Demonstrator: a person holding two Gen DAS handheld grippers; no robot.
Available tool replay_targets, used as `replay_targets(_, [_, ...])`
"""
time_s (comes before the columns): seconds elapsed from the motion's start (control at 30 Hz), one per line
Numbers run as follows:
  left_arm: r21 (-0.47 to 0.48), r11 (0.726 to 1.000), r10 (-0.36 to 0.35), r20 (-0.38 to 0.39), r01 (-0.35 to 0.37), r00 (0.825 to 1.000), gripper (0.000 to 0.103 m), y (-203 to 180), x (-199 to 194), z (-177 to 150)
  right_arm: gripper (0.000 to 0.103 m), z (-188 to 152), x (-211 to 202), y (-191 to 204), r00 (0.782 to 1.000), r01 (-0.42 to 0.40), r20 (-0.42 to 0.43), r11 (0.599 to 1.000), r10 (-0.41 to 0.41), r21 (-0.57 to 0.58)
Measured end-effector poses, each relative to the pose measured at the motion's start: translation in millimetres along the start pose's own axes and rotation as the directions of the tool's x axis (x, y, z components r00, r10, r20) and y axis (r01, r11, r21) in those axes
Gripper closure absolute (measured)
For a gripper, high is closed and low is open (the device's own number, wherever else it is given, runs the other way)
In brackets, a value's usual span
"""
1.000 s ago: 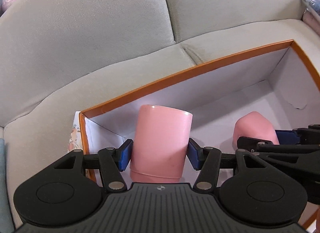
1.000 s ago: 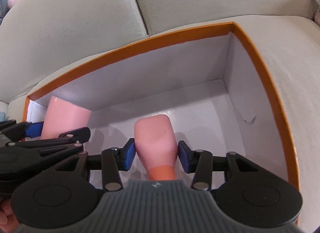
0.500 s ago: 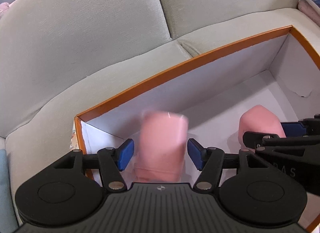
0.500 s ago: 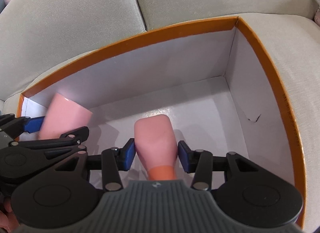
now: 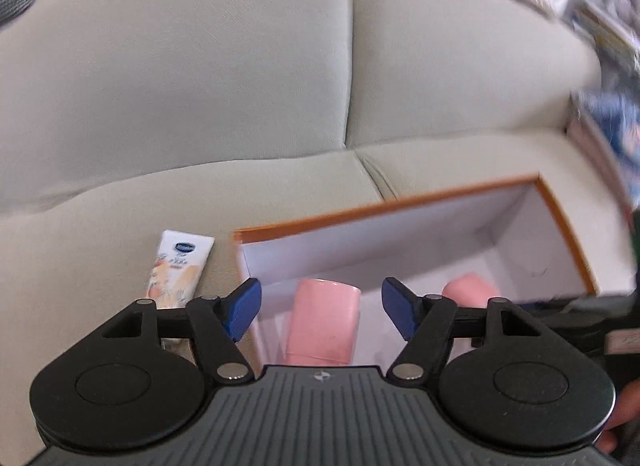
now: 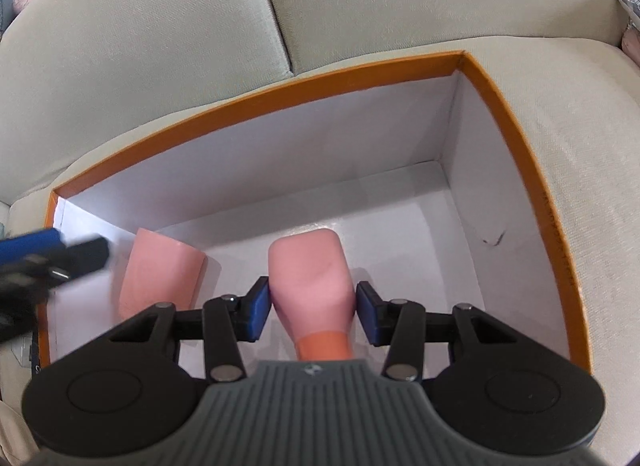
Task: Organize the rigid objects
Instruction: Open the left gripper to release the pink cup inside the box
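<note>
Left wrist view: the left gripper (image 5: 320, 308) has let go of the pink cup (image 5: 323, 324), fingers wide and lifted back; the cup now stands in the orange box (image 5: 384, 211), a tube (image 5: 180, 268) outside.

Right wrist view: the right gripper (image 6: 314, 312), fingers narrow, still brackets the pink bottle (image 6: 310, 286) inside the box; whether it grips, I cannot tell.

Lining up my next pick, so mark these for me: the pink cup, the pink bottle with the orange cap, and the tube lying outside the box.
pink cup (image 5: 323, 318): left wrist view, middle of its side wall.
pink bottle (image 6: 310, 274): right wrist view, middle of its body.
tube (image 5: 178, 270): left wrist view, its printed face.
</note>
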State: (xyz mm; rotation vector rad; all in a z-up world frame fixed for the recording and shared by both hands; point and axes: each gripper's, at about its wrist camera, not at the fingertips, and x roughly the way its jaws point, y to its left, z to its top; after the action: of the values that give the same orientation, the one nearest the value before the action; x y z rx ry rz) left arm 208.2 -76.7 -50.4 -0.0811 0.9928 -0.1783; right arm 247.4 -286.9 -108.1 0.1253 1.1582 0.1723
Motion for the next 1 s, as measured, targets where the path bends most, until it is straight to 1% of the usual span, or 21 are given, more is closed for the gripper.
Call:
replay_targets(0.03, [-0.039,0.999,-0.023,-0.001,0.023,1.000,0.026,8.9,-4.4,0.5,0.056,1.9,-1.0,2.2,1.000,-0.004,-0.004,1.000,0.004,-0.001])
replay_targets(0.1, [-0.105,0.994,-0.043,-0.026,0.041,0.999,0.030,26.2,-10.1,0.2,0.056,3.1,4.6,7.8,1.000,-0.015,-0.012,1.000,0.015,-0.003])
replay_targets(0.13, [-0.122,0.990,-0.069,-0.024,0.066,0.997,0.031,28.2,-14.5,1.2,0.056,-0.2,4.3,9.1,1.000,-0.018,-0.014,1.000,0.018,-0.006])
replay_targets(0.2, [-0.168,0.978,-0.125,-0.006,0.123,0.992,0.031,45.1,-19.1,-1.1,0.056,-12.6,2.4,18.0,1.000,-0.025,-0.017,1.000,0.025,-0.013])
replay_targets(0.3, [-0.218,0.967,-0.140,-0.033,0.129,0.990,0.031,60.8,-15.1,1.5,0.056,-12.0,11.3,25.8,0.999,-0.031,-0.024,0.999,0.031,-0.019])
replay_targets(0.4, [-0.219,0.965,-0.164,-0.071,0.145,0.984,0.032,67.8,-6.8,-0.8,0.056,-10.8,20.5,32.5,0.999,-0.035,-0.035,0.999,0.034,-0.024])
replay_targets(0.47, [-0.224,0.959,-0.196,-0.089,0.172,0.976,0.040,67.4,-0.5,-3.3,0.056,-9.8,26.5,37.0,0.998,-0.042,-0.041,0.999,0.041,-0.028])
replay_targets(0.5, [-0.225,0.958,-0.206,-0.096,0.180,0.974,0.042,66.9,2.2,-4.4,0.056,-8.9,30.1,39.6,0.998,-0.047,-0.044,0.998,0.045,-0.032])
replay_targets(0.53, [-0.222,0.957,-0.213,-0.103,0.186,0.972,0.048,64.8,6.7,-6.5,0.056,-8.0,32.9,41.6,0.998,-0.053,-0.046,0.998,0.051,-0.034])
replay_targets(0.57, [-0.220,0.956,-0.219,-0.106,0.192,0.970,0.052,64.5,8.7,-7.7,0.056,-6.7,36.2,43.9,0.997,-0.060,-0.049,0.998,0.058,-0.035])
replay_targets(0.6, [-0.219,0.955,-0.227,-0.108,0.200,0.968,0.053,63.8,10.7,-7.9,0.056,-5.4,39.2,46.0,0.997,-0.067,-0.051,0.997,0.065,-0.035])
replay_targets(0.67, [-0.222,0.950,-0.246,-0.106,0.218,0.964,0.061,64.0,12.1,-7.9,0.056,-2.1,44.6,50.4,0.996,-0.083,-0.047,0.996,0.081,-0.036])
replay_targets(0.8, [-0.218,0.949,-0.253,-0.102,0.226,0.962,0.066,65.4,13.4,-6.5,0.056,5.0,55.2,58.3,0.992,-0.121,-0.040,0.992,0.120,-0.028])
replay_targets(0.9, [-0.225,0.947,-0.258,-0.100,0.231,0.961,0.067,67.0,14.1,-4.0,0.056,9.3,60.7,64.3,0.995,-0.101,-0.014,0.994,0.100,-0.051])
replay_targets(1.0, [-0.224,0.947,-0.256,-0.098,0.229,0.962,0.068,65.9,15.4,-3.1,0.056,8.6,71.2,62.9,0.994,-0.108,0.003,0.992,0.108,-0.058])
